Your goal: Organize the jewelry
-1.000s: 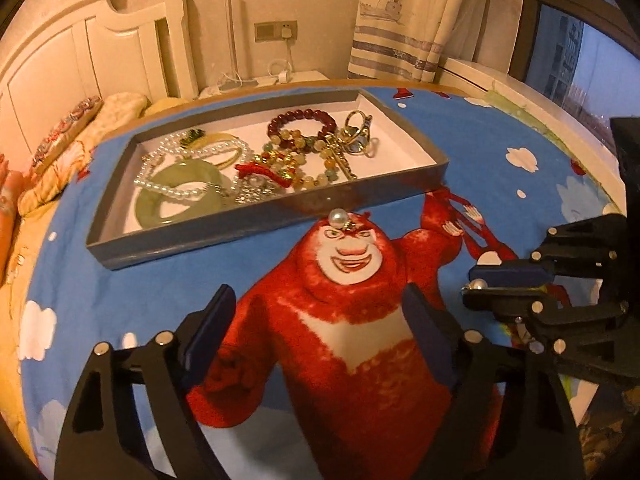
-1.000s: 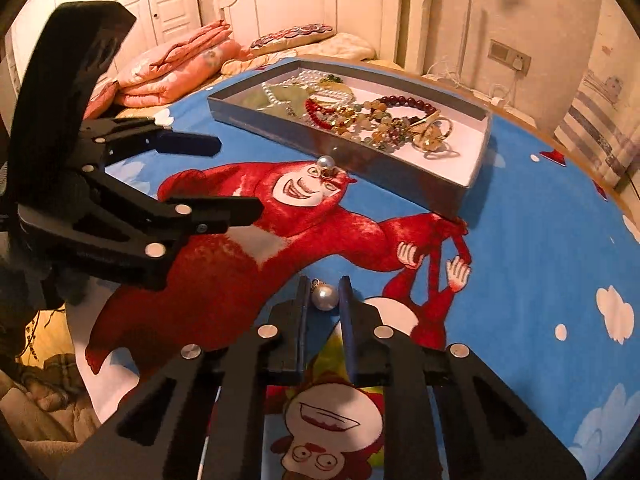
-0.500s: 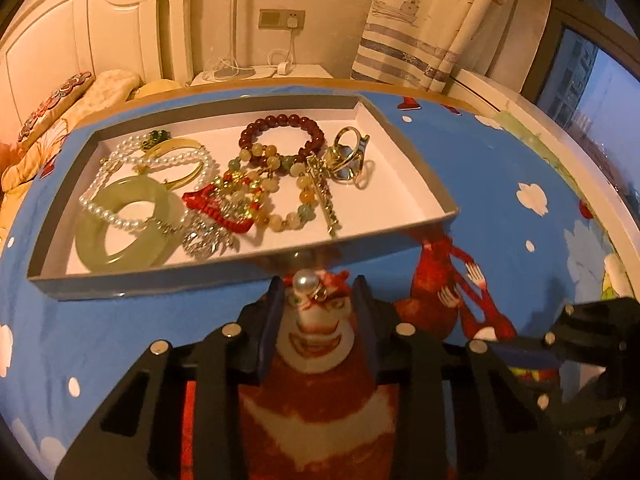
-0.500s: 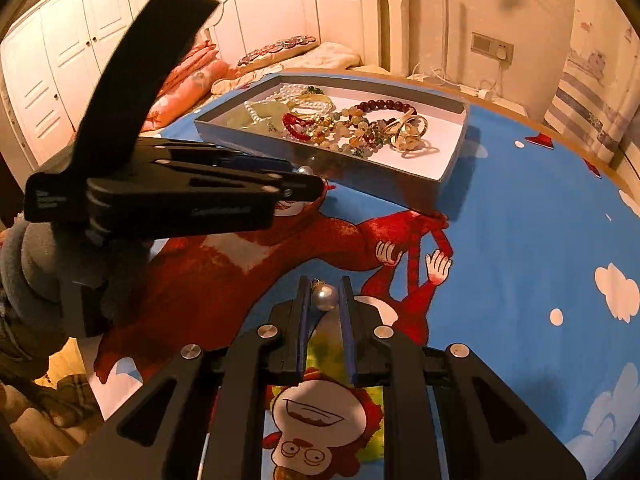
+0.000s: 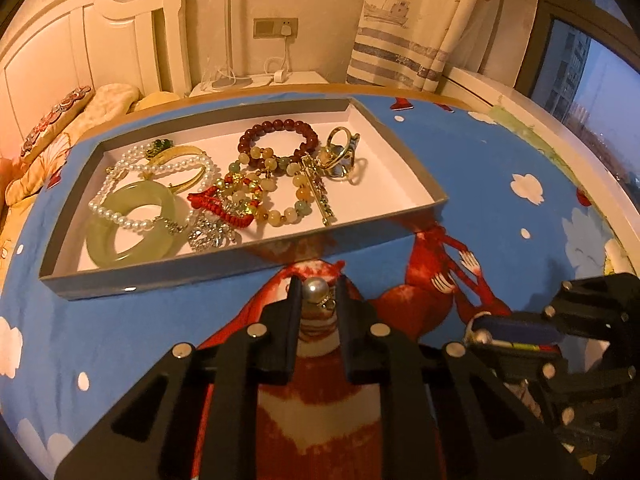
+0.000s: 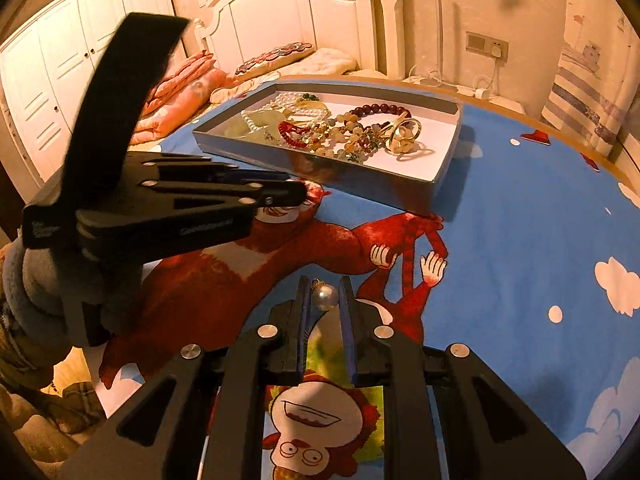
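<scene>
Two pearl earrings gripped: left tongs (image 5: 316, 294) just closed on one (image 5: 314, 290), right tongs (image 6: 324, 296) holding the other (image 6: 325, 297); jewelry tray (image 5: 248, 258) at twelve o'clock, next.

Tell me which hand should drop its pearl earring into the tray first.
Left, probably: its fingers grip a pearl earring right beside the tray; the right gripper holds its pearl farther back.

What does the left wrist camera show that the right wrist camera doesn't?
Only the left wrist view: a window at dusk, and the left claw closing on a pearl earring. Only the right wrist view: white wardrobe doors and pink folded quilts. Both: the jewelry tray, headboard, and right claw gripping its pearl.
</scene>
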{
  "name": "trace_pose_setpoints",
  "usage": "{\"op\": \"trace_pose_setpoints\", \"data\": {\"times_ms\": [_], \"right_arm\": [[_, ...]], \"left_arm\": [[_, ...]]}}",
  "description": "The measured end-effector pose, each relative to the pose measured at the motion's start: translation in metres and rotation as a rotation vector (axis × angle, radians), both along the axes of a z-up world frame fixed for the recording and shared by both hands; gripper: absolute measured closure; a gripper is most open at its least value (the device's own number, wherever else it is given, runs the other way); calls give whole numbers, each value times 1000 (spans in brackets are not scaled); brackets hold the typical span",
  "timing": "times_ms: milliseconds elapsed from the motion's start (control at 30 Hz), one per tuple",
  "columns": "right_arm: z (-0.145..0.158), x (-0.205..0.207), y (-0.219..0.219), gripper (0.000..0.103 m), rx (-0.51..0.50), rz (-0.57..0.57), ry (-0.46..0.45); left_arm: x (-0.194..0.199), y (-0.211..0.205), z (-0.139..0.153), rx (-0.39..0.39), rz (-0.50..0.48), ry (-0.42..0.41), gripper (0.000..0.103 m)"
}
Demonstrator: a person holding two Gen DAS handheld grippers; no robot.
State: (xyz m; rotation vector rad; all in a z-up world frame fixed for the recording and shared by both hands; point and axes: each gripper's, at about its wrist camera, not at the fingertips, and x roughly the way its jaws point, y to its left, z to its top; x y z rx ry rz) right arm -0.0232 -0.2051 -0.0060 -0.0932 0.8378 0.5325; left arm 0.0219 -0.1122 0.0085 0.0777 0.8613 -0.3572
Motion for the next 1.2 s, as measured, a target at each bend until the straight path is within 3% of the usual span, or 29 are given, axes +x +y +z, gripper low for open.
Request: {"op": "trace_pose_setpoints", "data": {"times_ms": [567, 1200], "right_arm": [[9, 6, 1, 86, 16, -45, -38], [45, 57, 47, 86, 76, -30, -146]], "left_arm": [[-18, 16, 14, 29, 20, -55, 87], [6, 47, 50, 27, 105, -144, 87]]}}
